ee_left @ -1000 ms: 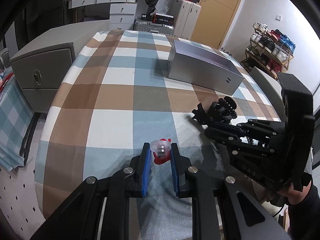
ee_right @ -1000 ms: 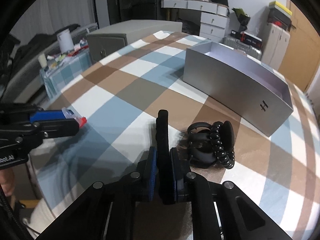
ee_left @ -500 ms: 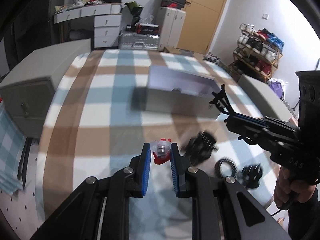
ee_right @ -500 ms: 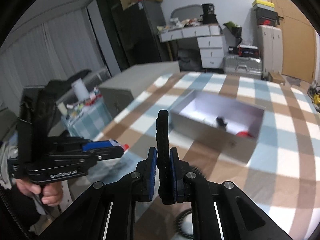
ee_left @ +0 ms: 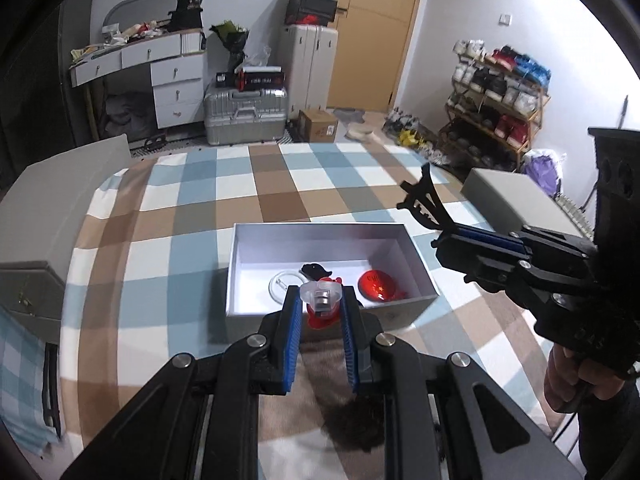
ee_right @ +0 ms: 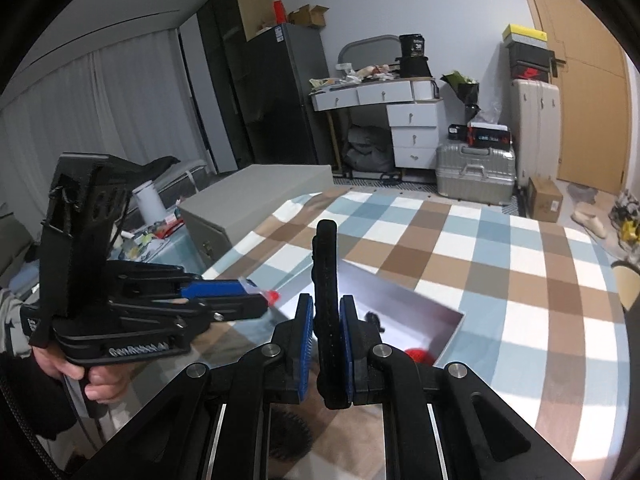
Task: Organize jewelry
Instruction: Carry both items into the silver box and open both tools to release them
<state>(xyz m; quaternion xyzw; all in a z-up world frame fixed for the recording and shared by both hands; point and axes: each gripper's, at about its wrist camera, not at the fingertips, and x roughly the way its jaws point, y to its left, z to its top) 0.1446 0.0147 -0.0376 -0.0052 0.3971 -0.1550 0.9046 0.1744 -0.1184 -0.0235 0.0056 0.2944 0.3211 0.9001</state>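
The lower part of the red and clear clip is hidden between the blue pads of the left gripper, which is clamped on it above the near wall of the grey box. The black hair claw is pinched edge-on in the right gripper, so its teeth cannot be made out in that view. Inside the box, a red round piece, a white ring and a small black item are seen; the last is too small to identify. A dark blurred shape on the checked tablecloth is cut off by the fingers. Compared with a second ago, both grippers have been lifted and brought towards the box, whose inside is now visible.
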